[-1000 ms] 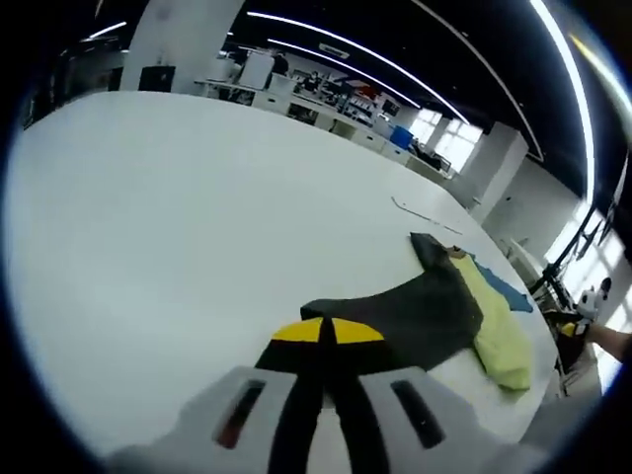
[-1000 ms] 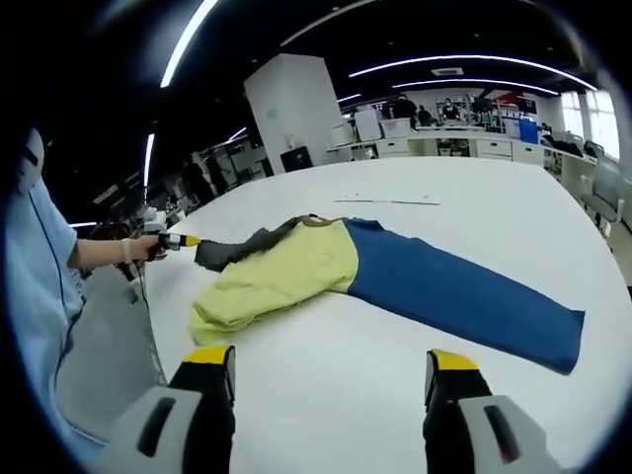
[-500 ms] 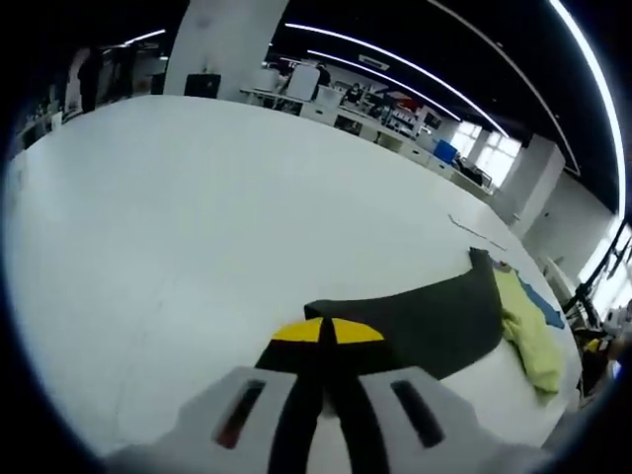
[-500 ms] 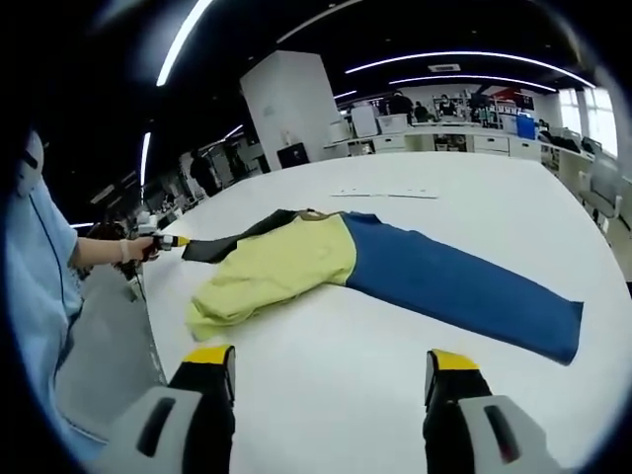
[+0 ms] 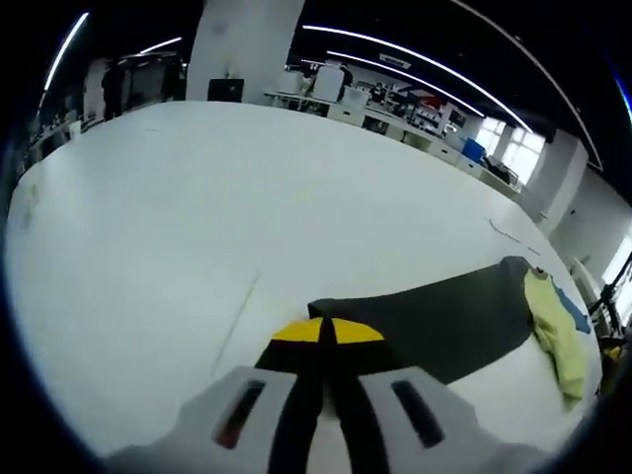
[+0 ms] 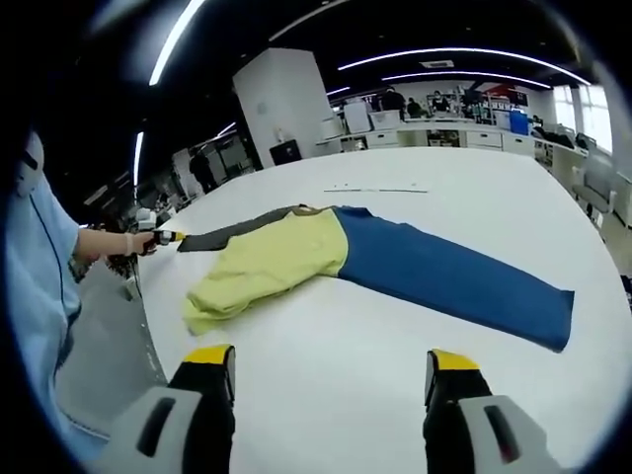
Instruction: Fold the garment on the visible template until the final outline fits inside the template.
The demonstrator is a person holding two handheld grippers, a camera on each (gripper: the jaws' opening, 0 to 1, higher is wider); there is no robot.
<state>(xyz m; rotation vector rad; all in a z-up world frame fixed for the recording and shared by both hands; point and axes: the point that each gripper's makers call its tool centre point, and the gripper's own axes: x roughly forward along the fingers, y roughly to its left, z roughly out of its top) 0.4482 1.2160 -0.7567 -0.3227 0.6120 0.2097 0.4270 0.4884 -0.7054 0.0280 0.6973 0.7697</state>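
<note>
The left gripper point(image 5: 326, 341) is clamped on the dark grey sleeve point(image 5: 434, 321) of the one garment point(image 6: 355, 259), which lies stretched across the white counter point(image 6: 395, 336): one yellow body section, one blue sleeve. The right gripper point(image 6: 331, 380) hovers with jaws apart, holding nothing, near the garment.

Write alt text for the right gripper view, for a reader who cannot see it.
The open right gripper hovers over a white table where a garment lies, with yellow, blue and dark grey panels. At left, the left gripper is shut on the dark sleeve.
</note>
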